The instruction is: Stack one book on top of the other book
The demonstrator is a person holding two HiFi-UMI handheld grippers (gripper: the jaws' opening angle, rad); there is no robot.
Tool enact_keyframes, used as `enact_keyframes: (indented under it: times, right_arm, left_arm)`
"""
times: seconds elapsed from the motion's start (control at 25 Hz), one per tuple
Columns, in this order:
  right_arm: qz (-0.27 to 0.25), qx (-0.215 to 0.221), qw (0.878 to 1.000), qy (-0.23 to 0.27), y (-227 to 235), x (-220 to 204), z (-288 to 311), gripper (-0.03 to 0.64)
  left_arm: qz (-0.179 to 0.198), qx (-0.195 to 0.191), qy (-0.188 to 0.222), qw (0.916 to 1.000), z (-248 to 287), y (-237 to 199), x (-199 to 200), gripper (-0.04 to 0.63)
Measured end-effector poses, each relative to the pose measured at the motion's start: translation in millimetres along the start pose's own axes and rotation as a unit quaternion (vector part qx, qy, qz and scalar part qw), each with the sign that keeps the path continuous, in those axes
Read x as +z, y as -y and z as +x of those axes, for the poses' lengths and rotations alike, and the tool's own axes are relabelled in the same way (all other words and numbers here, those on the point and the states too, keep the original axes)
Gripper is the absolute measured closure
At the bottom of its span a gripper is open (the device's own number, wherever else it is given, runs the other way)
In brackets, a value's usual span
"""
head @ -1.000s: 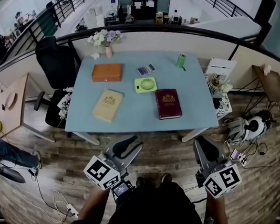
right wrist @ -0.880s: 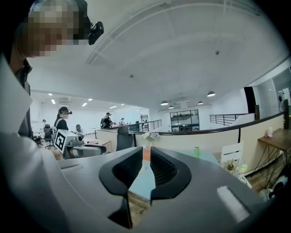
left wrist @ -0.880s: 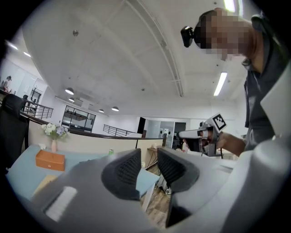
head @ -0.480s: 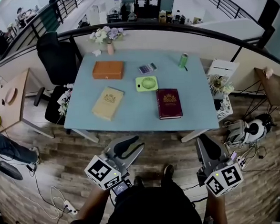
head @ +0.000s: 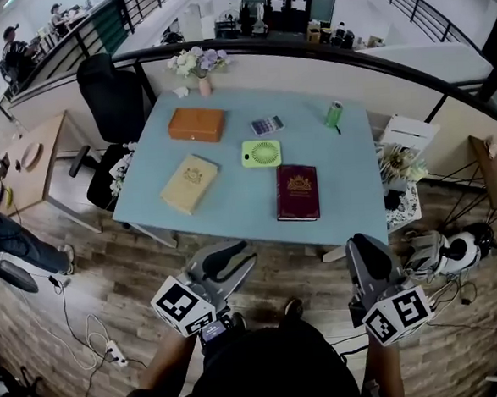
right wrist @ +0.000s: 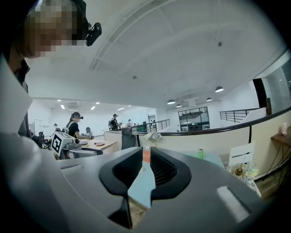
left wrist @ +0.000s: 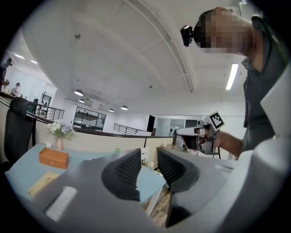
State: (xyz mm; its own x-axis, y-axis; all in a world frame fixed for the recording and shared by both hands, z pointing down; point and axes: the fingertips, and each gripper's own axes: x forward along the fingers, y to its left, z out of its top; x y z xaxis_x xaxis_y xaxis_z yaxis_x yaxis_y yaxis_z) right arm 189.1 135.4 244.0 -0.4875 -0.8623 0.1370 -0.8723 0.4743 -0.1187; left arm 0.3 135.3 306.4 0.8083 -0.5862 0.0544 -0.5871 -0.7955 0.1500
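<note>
Two books lie apart on the light blue table (head: 232, 207): a tan book (head: 190, 182) at the left and a dark red book (head: 297, 192) at the right. Both grippers hang over the wooden floor, short of the table's near edge and pointing level at it. My left gripper (head: 227, 258) (left wrist: 148, 159) has its jaws a little apart with nothing between them. My right gripper (head: 360, 249) (right wrist: 146, 159) is shut and empty. The tan book (left wrist: 43, 183) also shows low in the left gripper view.
On the table's far half stand an orange box (head: 197, 124), a green fan (head: 261, 153), a calculator (head: 265, 126), a green can (head: 334, 113) and a vase of flowers (head: 198, 65). A black chair (head: 114, 101) stands at the table's left, with cables and clutter (head: 439, 248) on the floor at right.
The person has stepped toward the table with both grippers carried forward. The table now sits lower and nearer in the head view. The books have not moved.
</note>
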Motion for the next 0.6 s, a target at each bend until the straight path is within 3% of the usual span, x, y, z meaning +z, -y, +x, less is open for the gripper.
enact_keyframes:
  times: [0.6]
  right_arm:
    - [0.000, 0.097, 0.995, -0.004, 69, 5, 15, 0.581]
  left_arm:
    - [0.001, 0.098, -0.004, 0.9951, 52, 23, -5, 0.425]
